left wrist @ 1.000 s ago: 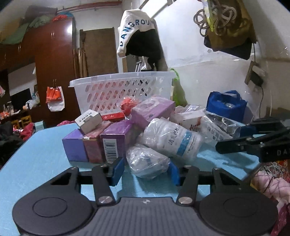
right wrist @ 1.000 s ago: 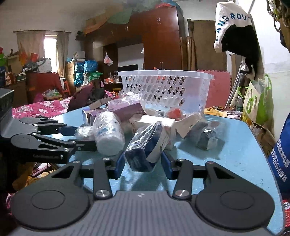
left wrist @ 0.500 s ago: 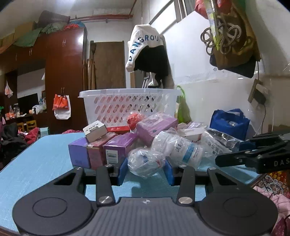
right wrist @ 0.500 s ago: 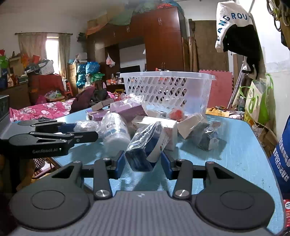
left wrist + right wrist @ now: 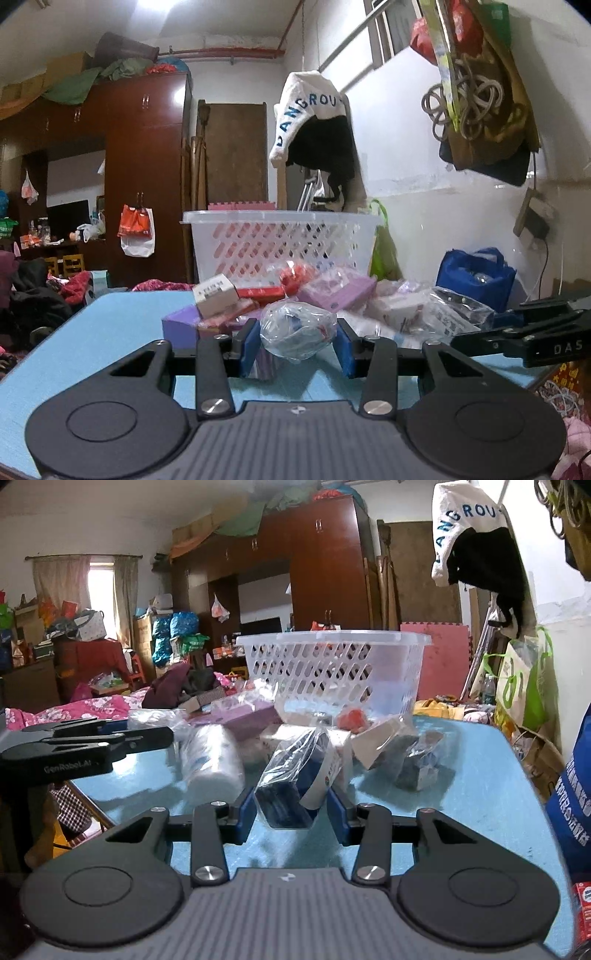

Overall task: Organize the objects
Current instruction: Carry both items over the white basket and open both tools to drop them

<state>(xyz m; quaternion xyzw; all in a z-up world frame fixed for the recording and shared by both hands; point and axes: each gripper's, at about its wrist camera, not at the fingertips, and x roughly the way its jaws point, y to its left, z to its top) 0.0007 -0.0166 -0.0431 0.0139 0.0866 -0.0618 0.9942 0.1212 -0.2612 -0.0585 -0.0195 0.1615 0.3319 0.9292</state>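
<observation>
clear plastic wrap crinkles between the blue pads of the left gripper (image 5: 297,345), which is closed down on a small bagged bundle (image 5: 297,334) and carries it above the blue table (image 5: 107,328), so the bundle seems already free of the heap. the grip sits across the fattest part of the bundle, a sensible place, since soft film would likely slip out of a pinch on a loose corner.

the right gripper (image 5: 291,812) has its tongs narrowed around a dark bagged pack (image 5: 295,786) with a white label; the pads press the bag's sides, but i cannot tell whether its lower end is off the tabletop. it is taken at the near end, the only part sticking out of the clutter.

behind both stands the white basket (image 5: 332,661), open side up at the back of the table, just past the pile of purple boxes (image 5: 181,325) and a wrapped white roll (image 5: 212,764). it looks like the place these things are meant to go, and the pile lying in front of it means each load must be lifted over the rest.

each tool shows at the edge of the other's view, side by side and apart, so the two loads should not collide.
</observation>
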